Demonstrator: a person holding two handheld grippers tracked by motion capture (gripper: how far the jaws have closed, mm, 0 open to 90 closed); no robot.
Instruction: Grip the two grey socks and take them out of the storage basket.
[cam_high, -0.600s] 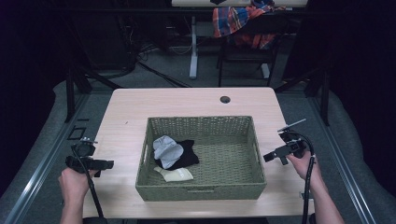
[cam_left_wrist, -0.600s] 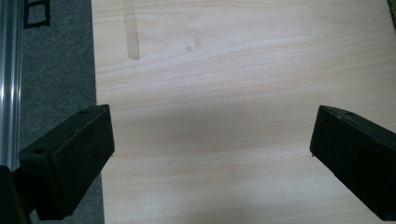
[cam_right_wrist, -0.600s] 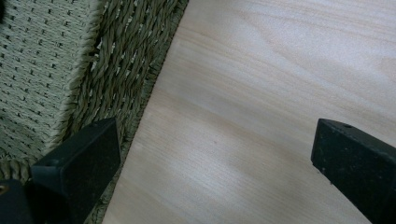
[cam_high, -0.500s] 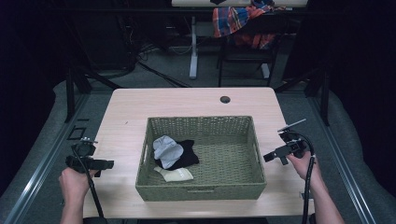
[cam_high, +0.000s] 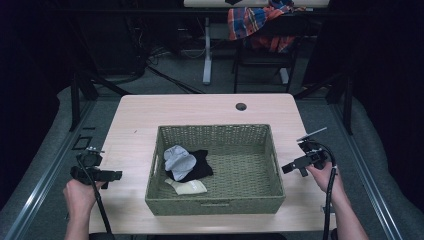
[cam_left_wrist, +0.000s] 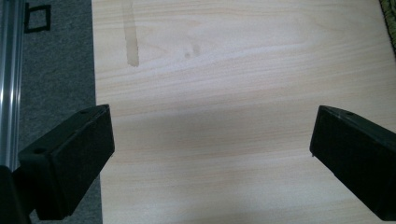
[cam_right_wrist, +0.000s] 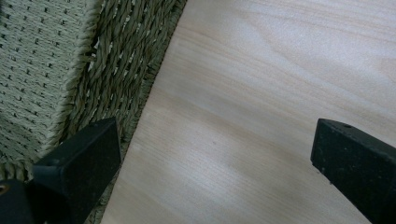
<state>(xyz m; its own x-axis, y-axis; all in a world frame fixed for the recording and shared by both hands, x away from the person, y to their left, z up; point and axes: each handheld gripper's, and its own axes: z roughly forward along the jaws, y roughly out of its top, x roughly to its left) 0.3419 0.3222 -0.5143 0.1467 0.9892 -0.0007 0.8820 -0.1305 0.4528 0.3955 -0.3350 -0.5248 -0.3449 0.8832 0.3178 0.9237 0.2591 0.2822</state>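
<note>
Left gripper (cam_high: 116, 175): held in the person's left hand (cam_high: 80, 192) over the near left part of the table (cam_high: 135, 125). Jaws spread wide apart, nothing between them. Its own view looks down on bare pale wood, with the table's edge and grey floor (cam_left_wrist: 51, 70) past one jaw. Touches nothing.

Right gripper (cam_high: 286, 169): held in the person's right hand (cam_high: 325, 176) over the near right part of the table. Jaws likewise wide apart and empty. In its own view one jaw stands over the foot of the basket's woven outer wall; the other is over bare wood. Whether that jaw touches the weave cannot be told.

Basket (cam_high: 215, 134): green woven, rectangular, lying between the two grippers. Its right wall is just ahead of the right gripper's tips; its left wall is near the left gripper, with a strip of bare wood between.

Contents, all in the basket's end toward the left gripper:
- grey cloth (cam_high: 179, 160), bunched, resting on the black cloth;
- black cloth (cam_high: 201, 164), touching the grey one;
- cream cloth (cam_high: 189, 186), flat, nearest the person.
</note>
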